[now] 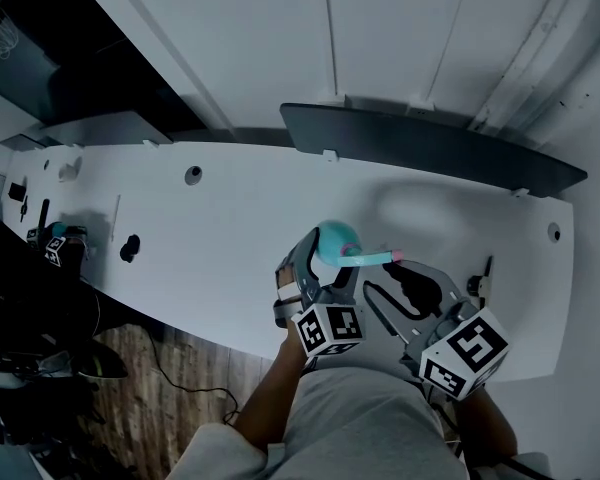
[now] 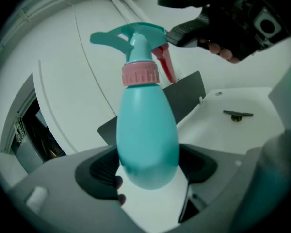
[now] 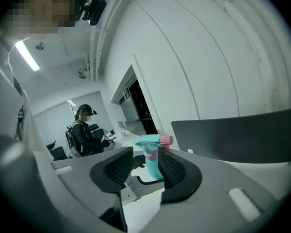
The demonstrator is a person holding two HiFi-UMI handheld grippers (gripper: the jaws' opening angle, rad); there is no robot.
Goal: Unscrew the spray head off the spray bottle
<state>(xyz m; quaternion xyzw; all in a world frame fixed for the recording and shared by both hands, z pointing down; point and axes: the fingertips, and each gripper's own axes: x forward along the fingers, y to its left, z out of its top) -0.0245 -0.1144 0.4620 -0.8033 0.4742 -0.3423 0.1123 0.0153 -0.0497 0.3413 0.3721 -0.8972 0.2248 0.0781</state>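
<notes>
Bottle: spray bottle (image 2: 148, 140), belly clamped btwn left gripper (image 2: 148, 168) pads.
Head: spray head (image 2: 136, 38) at bottle's 12 o'clock in left gripper view, pinched btwn right gripper (image 3: 146, 165) pads.
Desk: white desk (image 1: 230, 228) below both.

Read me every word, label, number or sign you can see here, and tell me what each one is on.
No readable text anywhere.
No label or print shows on the spray bottle or its spray head.
The left marker cube and right marker cube carry only black-and-white square patterns, no letters or digits.
</notes>
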